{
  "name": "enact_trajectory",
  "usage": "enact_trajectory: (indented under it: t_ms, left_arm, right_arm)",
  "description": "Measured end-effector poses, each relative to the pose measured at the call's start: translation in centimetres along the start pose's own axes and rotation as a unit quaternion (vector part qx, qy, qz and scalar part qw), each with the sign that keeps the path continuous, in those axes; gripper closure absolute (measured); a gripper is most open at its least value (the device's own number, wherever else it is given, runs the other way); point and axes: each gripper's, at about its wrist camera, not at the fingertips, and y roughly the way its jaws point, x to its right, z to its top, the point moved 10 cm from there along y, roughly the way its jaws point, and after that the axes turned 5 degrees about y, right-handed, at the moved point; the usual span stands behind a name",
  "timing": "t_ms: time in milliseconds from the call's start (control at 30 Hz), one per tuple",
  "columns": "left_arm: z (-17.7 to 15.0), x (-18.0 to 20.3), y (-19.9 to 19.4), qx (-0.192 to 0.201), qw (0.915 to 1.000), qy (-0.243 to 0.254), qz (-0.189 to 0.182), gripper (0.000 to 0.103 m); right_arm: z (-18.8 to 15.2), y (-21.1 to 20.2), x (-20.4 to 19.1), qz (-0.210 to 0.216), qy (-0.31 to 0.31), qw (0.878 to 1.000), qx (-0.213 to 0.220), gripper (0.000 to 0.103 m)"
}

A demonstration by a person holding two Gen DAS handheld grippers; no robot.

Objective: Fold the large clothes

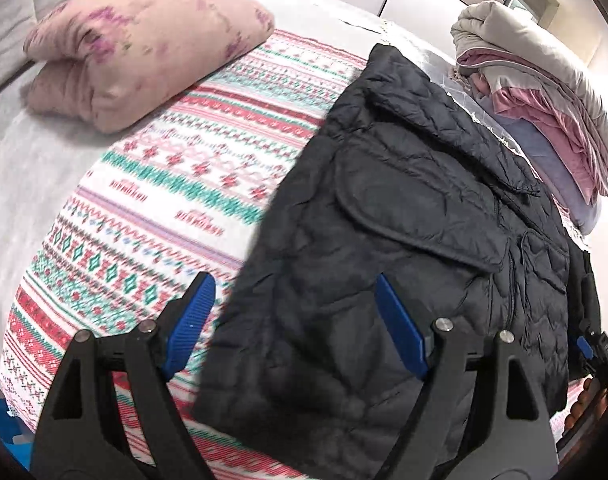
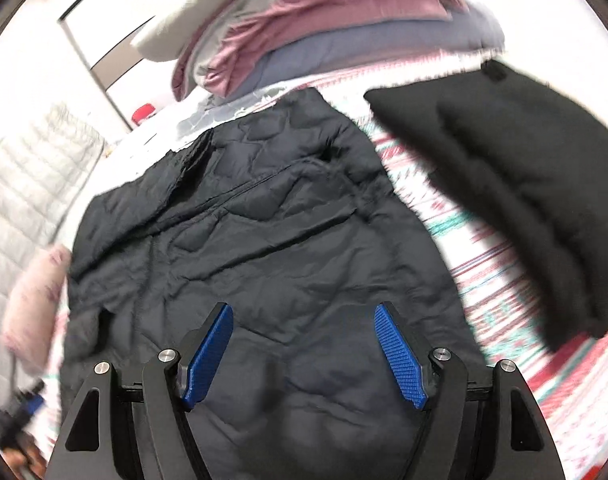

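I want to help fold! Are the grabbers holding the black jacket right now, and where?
No, nothing is held. The left hand-held gripper and right hand-held gripper both stand open above the black quilted jacket, pads not pressing it.

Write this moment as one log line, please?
task: fold clothes | black jacket: flat on patterned blanket | left claw: open, empty | right claw: open, above jacket | clothes pile: behind
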Motion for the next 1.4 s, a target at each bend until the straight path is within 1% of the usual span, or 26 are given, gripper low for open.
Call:
enact_trajectory:
  t_ms: [167, 233, 300, 400, 533, 633, 667, 733, 767, 800, 833, 867, 900, 967, 1000, 1033, 1067, 1133, 1200, 1300, 1333, 1367, 1400]
  left_arm:
    - [-1.1, -2.2, -0.5, -0.015, 0.9993, -0.018, -0.029, 0.021]
    - [-1.4, -2.9, -0.6, -0.018, 0.999, -0.023, -0.033, 0.021]
    - [-1.8, -3.4, -0.5, -0.025, 0.9988, -0.024, -0.034, 0.021]
    - [-2.4, -4.1, -0.3, -0.032, 0.9979, -0.035, -0.044, 0.021]
    - [-3.1, -4.3, 0.1, -0.044, 0.9961, -0.051, -0.058, 0.021]
    - [-3.6, -4.0, 0.1, -0.047, 0.9953, -0.051, -0.068, 0.022]
    - [-3.8, -3.7, 0.2, -0.048, 0.9951, -0.049, -0.072, 0.024]
    - [-4.2, -3.3, 0.4, -0.054, 0.9945, -0.046, -0.077, 0.026]
    - [-4.4, -3.2, 0.5, -0.055, 0.9943, -0.047, -0.079, 0.027]
    - [-4.5, -3.1, 0.6, -0.057, 0.994, -0.048, -0.08, 0.028]
    - [-4.7, -2.9, 0.6, -0.058, 0.9936, -0.049, -0.084, 0.032]
    - [-4.8, -2.7, 0.7, -0.06, 0.993, -0.048, -0.089, 0.042]
    - [-4.9, -2.3, 0.8, -0.064, 0.9922, -0.047, -0.096, 0.048]
    - [-5.3, -1.9, 1.0, -0.07, 0.9927, -0.039, -0.09, 0.071]
    - [-5.5, -1.8, 1.1, -0.068, 0.9938, -0.035, -0.081, 0.078]
    - [-5.5, -1.8, 1.0, -0.066, 0.9939, -0.038, -0.08, 0.086]
    - [-5.7, -1.6, 0.9, -0.065, 0.9934, -0.043, -0.084, 0.088]
    - [-6.1, -1.1, 0.4, -0.063, 0.9933, -0.045, -0.086, 0.088]
    - [-6.4, -0.8, 0.3, -0.061, 0.9939, -0.036, -0.085, 0.088]
    - [-6.6, -0.8, 0.5, -0.065, 0.9936, -0.037, -0.084, 0.084]
    - [-6.6, -0.8, 0.6, -0.07, 0.9927, -0.04, -0.09, 0.08]
    - [-6.7, -0.8, 0.8, -0.077, 0.9914, -0.045, -0.097, 0.076]
    - [-6.7, -0.9, 0.8, -0.08, 0.9903, -0.05, -0.102, 0.075]
  right_arm:
    - [-1.4, -1.2, 4.7, -0.029, 0.003, 0.999, -0.016, 0.024]
    - [-2.1, -1.6, 6.5, -0.034, 0.01, 0.999, -0.026, 0.024]
    - [-3.2, -1.8, 8.2, -0.033, 0.019, 0.998, -0.042, 0.024]
    - [-4.5, -2.0, 9.7, -0.021, 0.033, 0.997, -0.06, 0.024]
    - [-6.3, -2.2, 11.3, -0.018, 0.056, 0.995, -0.079, 0.024]
    - [-7.7, -2.3, 11.5, 0.01, 0.083, 0.992, -0.098, 0.024]
    - [-8.0, -2.5, 11.3, 0.03, 0.095, 0.99, -0.098, 0.024]
    - [-8.4, -2.7, 11.0, 0.057, 0.112, 0.987, -0.1, 0.025]
    - [-8.6, -2.7, 11.0, 0.061, 0.116, 0.986, -0.1, 0.03]
    - [-8.9, -2.7, 11.0, 0.06, 0.114, 0.987, -0.101, 0.044]
    - [-9.1, -2.7, 10.8, 0.064, 0.114, 0.986, -0.104, 0.053]
    - [-9.3, -2.6, 10.5, 0.074, 0.118, 0.984, -0.11, 0.069]
    - [-9.4, -2.6, 10.2, 0.081, 0.118, 0.984, -0.11, 0.078]
    - [-9.2, -2.9, 9.9, 0.075, 0.107, 0.986, -0.101, 0.087]
    - [-9.0, -2.9, 9.8, 0.067, 0.101, 0.988, -0.094, 0.09]
    - [-8.8, -3.1, 10.0, 0.05, 0.092, 0.991, -0.083, 0.091]
    - [-8.5, -3.3, 10.2, 0.03, 0.082, 0.994, -0.071, 0.093]
    - [-8.0, -3.7, 10.6, 0.013, 0.079, 0.995, -0.054, 0.094]
    - [-7.7, -4.1, 10.8, 0.017, 0.088, 0.995, -0.047, 0.094]
    - [-8.3, -3.9, 10.5, 0.02, 0.07, 0.995, -0.061, 0.092]
    - [-8.6, -3.7, 10.3, 0.02, 0.069, 0.995, -0.07, 0.089]
    - [-8.9, -3.6, 10.2, 0.019, 0.068, 0.995, -0.075, 0.089]
    - [-9.1, -3.5, 10.1, 0.02, 0.067, 0.995, -0.077, 0.087]
